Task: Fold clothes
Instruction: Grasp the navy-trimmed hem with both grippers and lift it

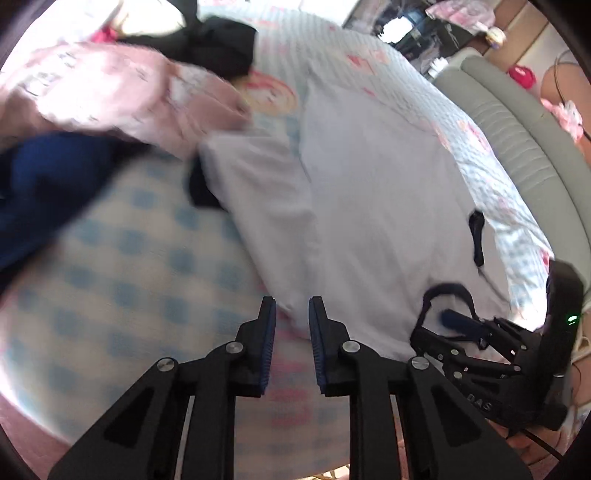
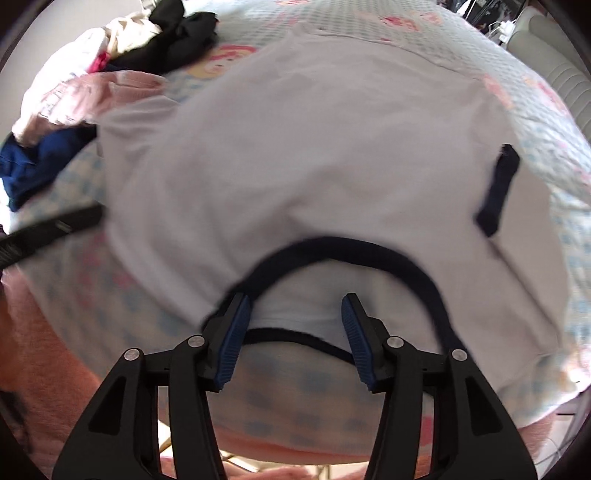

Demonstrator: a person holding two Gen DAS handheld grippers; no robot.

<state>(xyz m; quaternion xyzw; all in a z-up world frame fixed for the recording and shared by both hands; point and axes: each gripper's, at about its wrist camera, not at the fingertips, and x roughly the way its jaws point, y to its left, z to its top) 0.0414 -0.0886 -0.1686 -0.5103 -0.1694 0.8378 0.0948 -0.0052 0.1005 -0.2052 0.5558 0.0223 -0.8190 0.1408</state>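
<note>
**Both jaws spread over white T-shirt on bed**

Left wrist view: left gripper (image 1: 292, 314) jaws slightly spread, holding nothing, at the near edge of the white T-shirt (image 1: 369, 192) lying on the checkered bedspread (image 1: 122, 266). Pink garment (image 1: 110, 92) and navy garment (image 1: 44, 184) far left. Right gripper (image 1: 480, 343) near right, at the collar.

Right wrist view: right gripper (image 2: 295, 314) jaws wide apart, empty, straddling the T-shirt's navy collar (image 2: 343, 245). Black garment (image 2: 177, 33) far left.

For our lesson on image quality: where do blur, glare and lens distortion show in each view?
Left wrist view: the checked bedsheet and pink garment smear with motion blur, with glare top left; the tongs stay sharp. Right wrist view: the fisheye bulges the white shirt, and its dark collar is slightly blurred.
</note>
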